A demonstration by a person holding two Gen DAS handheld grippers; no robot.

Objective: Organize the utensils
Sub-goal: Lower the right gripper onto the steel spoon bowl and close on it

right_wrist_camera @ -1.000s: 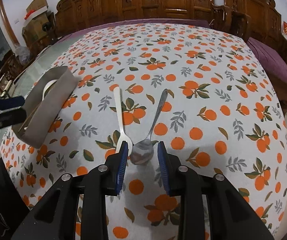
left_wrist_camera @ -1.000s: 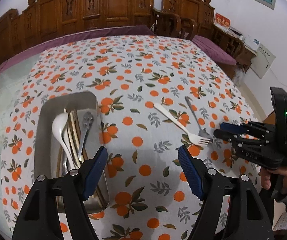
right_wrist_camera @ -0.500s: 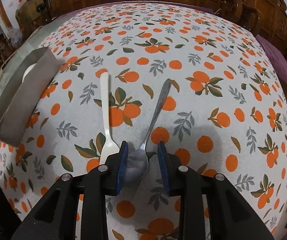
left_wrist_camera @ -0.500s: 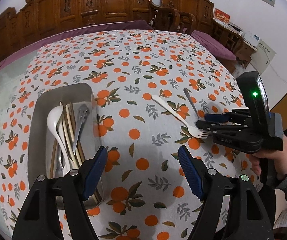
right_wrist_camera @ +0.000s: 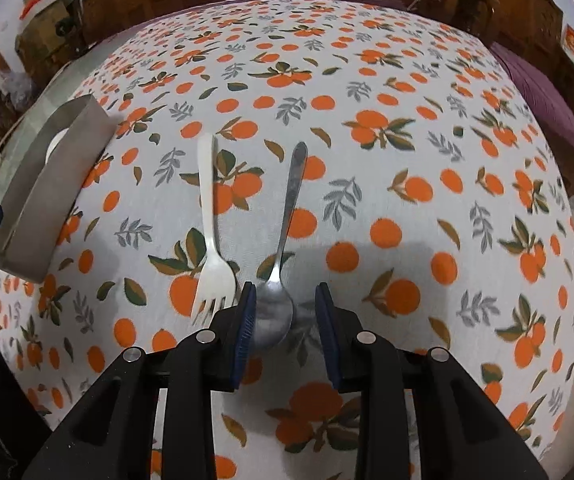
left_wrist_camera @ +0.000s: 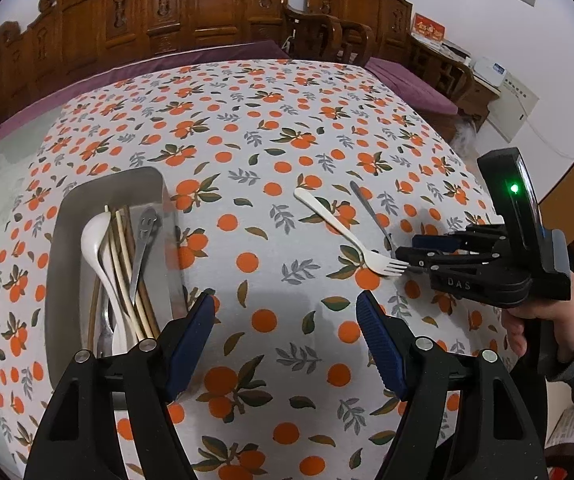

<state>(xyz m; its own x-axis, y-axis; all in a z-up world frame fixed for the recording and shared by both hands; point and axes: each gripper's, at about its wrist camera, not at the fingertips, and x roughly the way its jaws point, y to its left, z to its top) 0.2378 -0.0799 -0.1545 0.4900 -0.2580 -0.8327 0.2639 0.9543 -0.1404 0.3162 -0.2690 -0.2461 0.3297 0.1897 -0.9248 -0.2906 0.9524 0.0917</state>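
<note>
Two utensils lie right of the metal tray (left_wrist_camera: 63, 248): white fork (right_wrist_camera: 211, 240) and steel spoon (right_wrist_camera: 283, 248), its bowl between the released right hand-held gripper (right_wrist_camera: 283, 316); the left hand-held gripper (left_wrist_camera: 285, 336) gapes empty.

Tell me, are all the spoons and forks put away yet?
Not yet. Done: the metal tray already holds a white spoon, chopsticks and a smiley-handled utensil. In hand: the right tongs sit open around the metal spoon's bowl, which looks to be still on the tablecloth. Left: that spoon and the white fork beside it. The left tongs are open and empty.
</note>
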